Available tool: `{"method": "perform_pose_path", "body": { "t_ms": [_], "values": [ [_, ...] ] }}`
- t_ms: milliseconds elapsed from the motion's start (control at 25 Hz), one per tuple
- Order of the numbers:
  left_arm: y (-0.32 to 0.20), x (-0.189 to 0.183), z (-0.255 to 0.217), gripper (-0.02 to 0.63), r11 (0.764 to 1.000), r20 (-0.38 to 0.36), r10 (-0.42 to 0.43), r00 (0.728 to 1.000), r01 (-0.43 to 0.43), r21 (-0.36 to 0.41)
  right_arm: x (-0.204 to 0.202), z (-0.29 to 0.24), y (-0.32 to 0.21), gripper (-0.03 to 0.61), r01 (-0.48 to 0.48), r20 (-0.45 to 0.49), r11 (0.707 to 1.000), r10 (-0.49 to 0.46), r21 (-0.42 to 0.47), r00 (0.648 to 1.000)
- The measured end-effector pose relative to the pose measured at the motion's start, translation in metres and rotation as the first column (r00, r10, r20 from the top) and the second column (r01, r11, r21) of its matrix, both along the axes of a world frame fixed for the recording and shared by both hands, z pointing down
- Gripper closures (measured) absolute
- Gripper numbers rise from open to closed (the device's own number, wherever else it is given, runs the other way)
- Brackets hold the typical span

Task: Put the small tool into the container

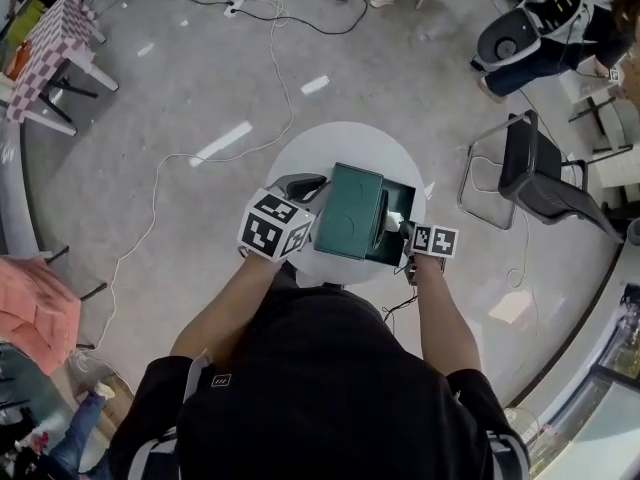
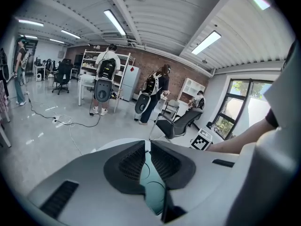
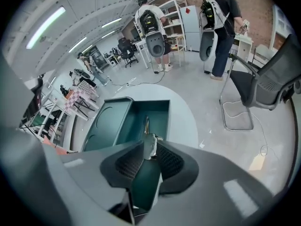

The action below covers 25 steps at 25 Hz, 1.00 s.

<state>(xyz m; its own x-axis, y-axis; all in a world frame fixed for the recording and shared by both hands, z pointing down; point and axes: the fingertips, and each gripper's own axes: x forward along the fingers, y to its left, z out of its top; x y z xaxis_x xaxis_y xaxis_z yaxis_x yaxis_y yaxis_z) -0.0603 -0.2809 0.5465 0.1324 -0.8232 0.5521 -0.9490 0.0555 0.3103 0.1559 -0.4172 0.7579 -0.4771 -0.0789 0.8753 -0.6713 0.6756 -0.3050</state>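
Clamps a small pale metal piece point(image 3: 150, 144) in right tool point(image 3: 149, 150) above the open dark green plastic box point(image 3: 160, 114); pinches smooth lid point(image 2: 153, 188) edge in left tool point(image 2: 147, 146).

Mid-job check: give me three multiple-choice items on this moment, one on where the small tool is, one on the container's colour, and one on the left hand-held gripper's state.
1. Where is the small pale metal tool?
A. lying loose in the container
B. gripped in the left hand-held gripper
C. gripped in the right hand-held gripper, over the open container

2. What colour is the box-shaped container?
A. dark green
B. red
C. yellow

3. What is the left hand-held gripper's state?
A. wide open and empty
B. shut on the container's flat green lid
C. shut on the small tool

Answers:
1 C: the right gripper view shows its jaws closed on the tool, above the open compartment.
2 A: the head view and right gripper view both show it green.
3 B: the left gripper view shows the lid's edge between its jaws.
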Motion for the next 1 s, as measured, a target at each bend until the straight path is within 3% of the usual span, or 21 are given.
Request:
{"method": "perform_pose_path", "body": {
  "t_ms": [280,520,640,800,1000],
  "values": [
    [-0.014,-0.013,-0.007,0.572,0.997,0.014,0.071,0.997,-0.071,0.020,0.008,-0.059,-0.001,0.488,-0.067,0.132,0.990,0.050,0.127,0.990],
    [-0.041,-0.022,-0.028,0.572,0.982,0.060,0.173,0.983,-0.177,0.068,0.007,-0.133,-0.007,0.488,-0.190,0.276,0.947,0.116,0.259,0.954],
    [-0.059,-0.020,-0.044,0.572,0.963,0.094,0.244,0.965,-0.253,0.097,-0.001,-0.175,-0.013,0.488,-0.242,0.344,0.913,0.123,0.328,0.931],
    [-0.080,-0.009,-0.076,0.572,0.916,0.168,0.347,0.923,-0.372,0.153,-0.003,-0.234,-0.015,0.488,-0.327,0.429,0.850,0.135,0.413,0.893],
    [-0.098,0.000,-0.118,0.572,0.876,0.226,0.378,0.898,-0.426,0.225,0.005,-0.315,-0.007,0.491,-0.400,0.542,0.775,0.088,0.490,0.836]
  ]
}}
